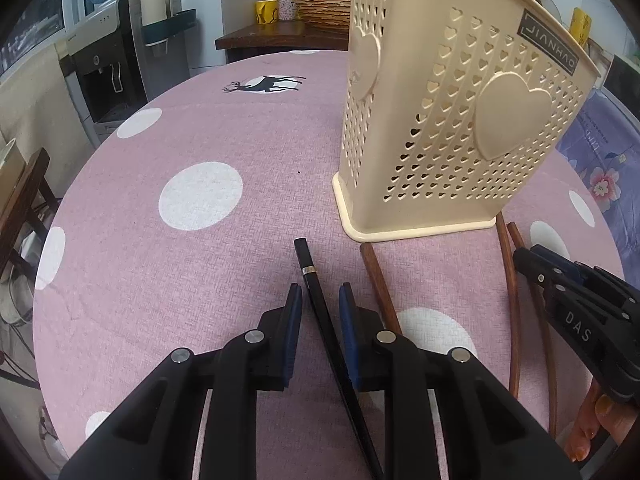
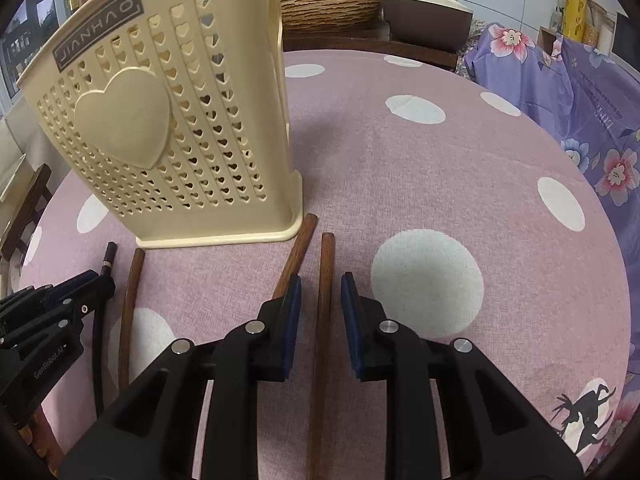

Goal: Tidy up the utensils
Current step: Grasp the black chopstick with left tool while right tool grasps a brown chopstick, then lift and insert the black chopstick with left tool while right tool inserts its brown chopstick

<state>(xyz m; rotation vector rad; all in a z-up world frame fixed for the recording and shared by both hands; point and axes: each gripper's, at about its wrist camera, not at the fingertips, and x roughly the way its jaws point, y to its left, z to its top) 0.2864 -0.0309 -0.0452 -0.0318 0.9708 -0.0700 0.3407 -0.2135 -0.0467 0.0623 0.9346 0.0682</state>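
A cream perforated utensil holder [image 1: 448, 128] with heart shapes stands upright on the pink dotted tablecloth [image 1: 200, 264]; it also shows in the right wrist view [image 2: 160, 128]. A black chopstick [image 1: 320, 312] lies between the blue pads of my open left gripper [image 1: 320, 296]. Three brown wooden chopsticks lie in front of the holder. One brown chopstick [image 2: 322, 320] lies between the pads of my open right gripper [image 2: 318, 284]; another [image 2: 298, 248] passes under its left finger; a third [image 2: 128, 312] lies further left. The left gripper [image 2: 86, 282] shows at the left of the right wrist view.
A wooden sideboard [image 1: 280, 36] with yellow cups and bottles stands behind the table. A water dispenser [image 1: 108, 68] is at the far left. A purple floral cloth [image 2: 580, 112] hangs along the table's right side. A rice cooker [image 2: 424, 4] sits beyond.
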